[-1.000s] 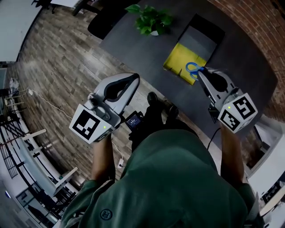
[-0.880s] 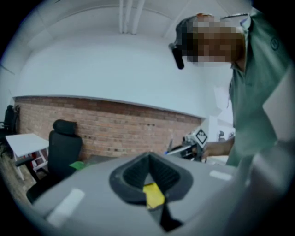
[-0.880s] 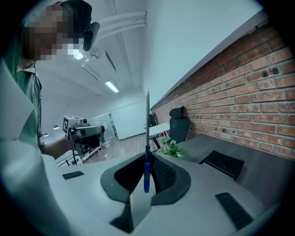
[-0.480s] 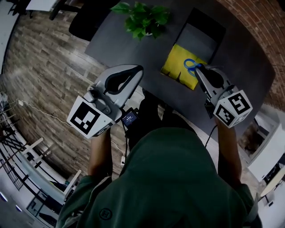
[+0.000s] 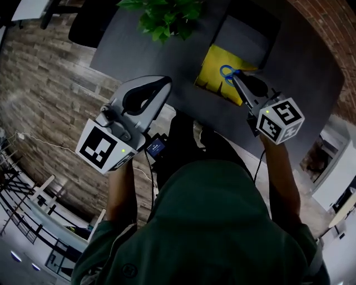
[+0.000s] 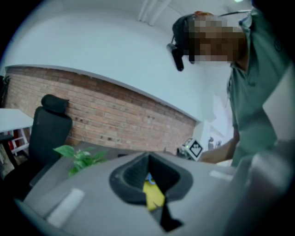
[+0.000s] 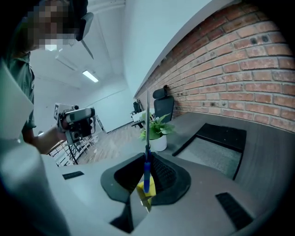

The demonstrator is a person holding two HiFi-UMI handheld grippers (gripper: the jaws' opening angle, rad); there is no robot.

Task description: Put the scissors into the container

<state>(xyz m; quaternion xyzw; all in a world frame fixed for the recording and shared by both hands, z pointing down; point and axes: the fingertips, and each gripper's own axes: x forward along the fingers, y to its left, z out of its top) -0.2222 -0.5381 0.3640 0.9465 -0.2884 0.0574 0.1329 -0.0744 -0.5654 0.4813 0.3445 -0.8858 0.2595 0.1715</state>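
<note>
Right gripper (image 5: 236, 79): its fingers (image 7: 166, 177) were closed together, clamped on the blue plastic handles of the steel-bladed scissors (image 7: 146, 176).
Scissors: they were held edge-on between the right fingers, and the thin metal blades ran on past the fingertips. In the head view the blue handle loops showed at the fingertips, over the flat yellow pad (image 5: 211, 69), clear of the container.
Left gripper (image 5: 165, 83): its fingers (image 6: 129, 173) were pressed together at the tips with nothing between them. It hung off the near edge of the dark grey table (image 5: 300, 72), over the wood-plank floor (image 5: 50, 83).
Container: the black rectangular tray (image 5: 262, 23) lay on the table, further in from the near edge than the pad.
Yellow pad: it lay close to the table's near edge, just beside the near end of the tray.
Potted green plant (image 5: 164, 14): it stood toward the table's left edge, apart from the tray.
</note>
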